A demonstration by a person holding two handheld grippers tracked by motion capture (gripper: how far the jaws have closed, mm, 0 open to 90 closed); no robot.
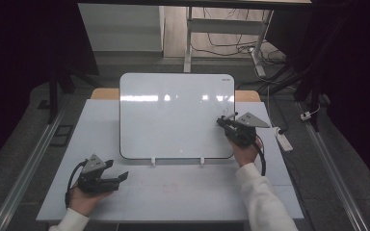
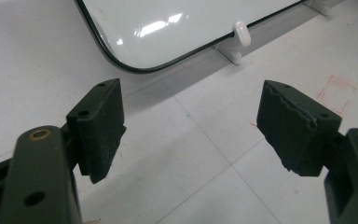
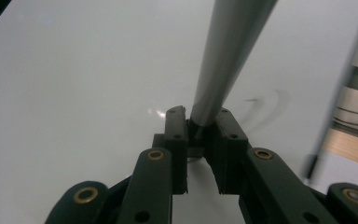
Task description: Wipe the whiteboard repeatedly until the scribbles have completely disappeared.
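Table (image 1: 173, 197), white top, fills the lower middle of the high view; whiteboard (image 1: 176, 115) stands propped on it at frame centre, tilted back, dark rim, resting in two small white clips (image 1: 152, 162) along its lower edge; board surface mostly blank, glare patches across the upper part; right gripper (image 1: 227, 123) sits at the board's right edge, centre-right of the high view, hand (image 1: 244, 150) under it, white sleeve coming in from the lower right; its jaws are clenched on a grey marker (image 3: 223, 60); in the right gripper view the marker rises from between the pads at lower centre to the top of frame, over the board's white face, faint curved dark stroke just right of it; left gripper (image 1: 118, 178) low left in the high view, on the table in front of the board's lower left corner, well apart from the board; jaws released and spread wide, nothing between them; left gripper view shows bare table between the two pads (image 2: 105, 128), board corner (image 2: 135, 65) upper left, faint red marks (image 2: 335, 88) on the table at right.
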